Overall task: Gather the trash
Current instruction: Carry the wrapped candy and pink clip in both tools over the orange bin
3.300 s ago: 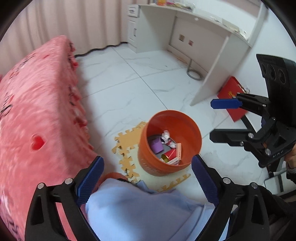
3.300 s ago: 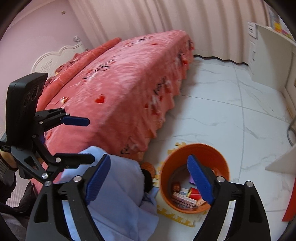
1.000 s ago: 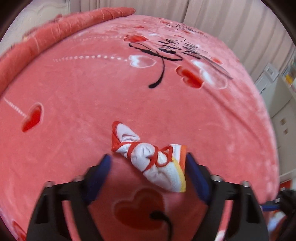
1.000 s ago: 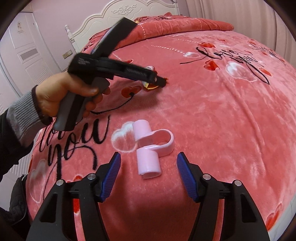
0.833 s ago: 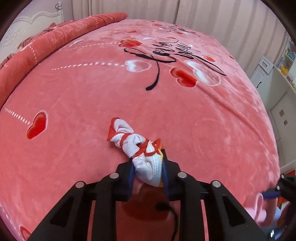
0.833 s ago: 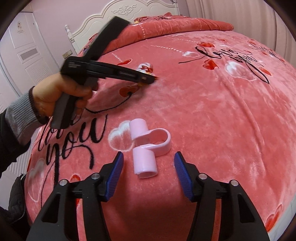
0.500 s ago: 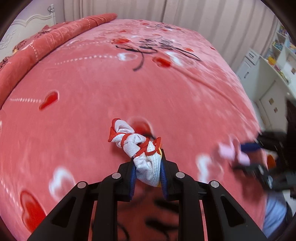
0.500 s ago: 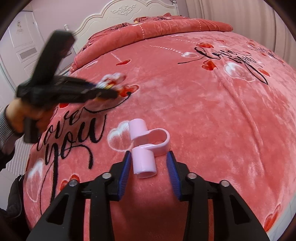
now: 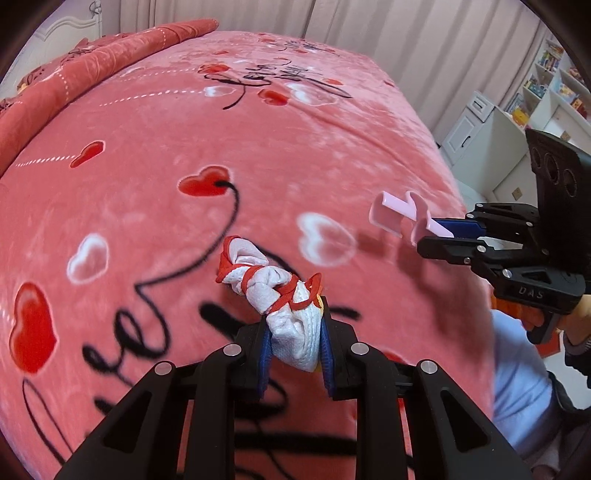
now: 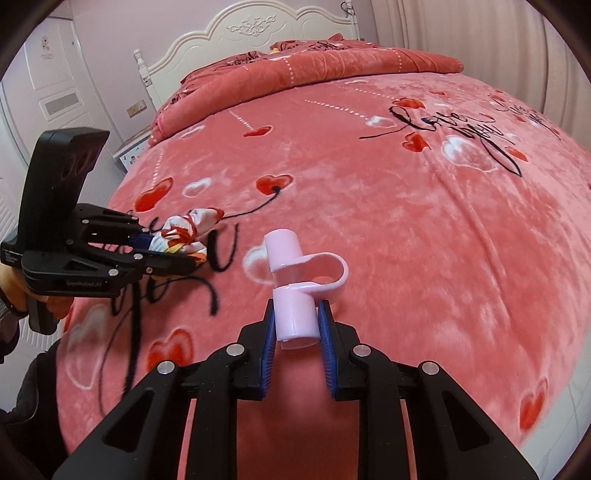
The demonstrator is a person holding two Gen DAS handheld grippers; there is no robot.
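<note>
My left gripper [image 9: 293, 360] is shut on a crumpled white wrapper with red trim [image 9: 280, 295] and holds it just above the pink bedspread [image 9: 184, 129]. The same wrapper [image 10: 184, 230] shows in the right wrist view, at the left, in the left gripper [image 10: 162, 254]. My right gripper [image 10: 295, 350] is shut on a pale pink plastic clip [image 10: 295, 291], made of a tube and a loop, lifted off the bed. In the left wrist view that clip [image 9: 402, 214] sticks out of the right gripper [image 9: 439, 230] at the right.
The bedspread [image 10: 406, 203] with hearts and black script fills both views. A white headboard [image 10: 258, 33] and a folded red quilt [image 10: 314, 70] lie at the far end. A white desk and shelves [image 9: 517, 122] stand beyond the bed's right edge. Light blue cloth [image 9: 517, 369] lies at the lower right.
Both grippers closed, the left on the wrapper and the right on the pink clip, and lifted them off the bed. The left gripper has swung towards the bed's near edge.
</note>
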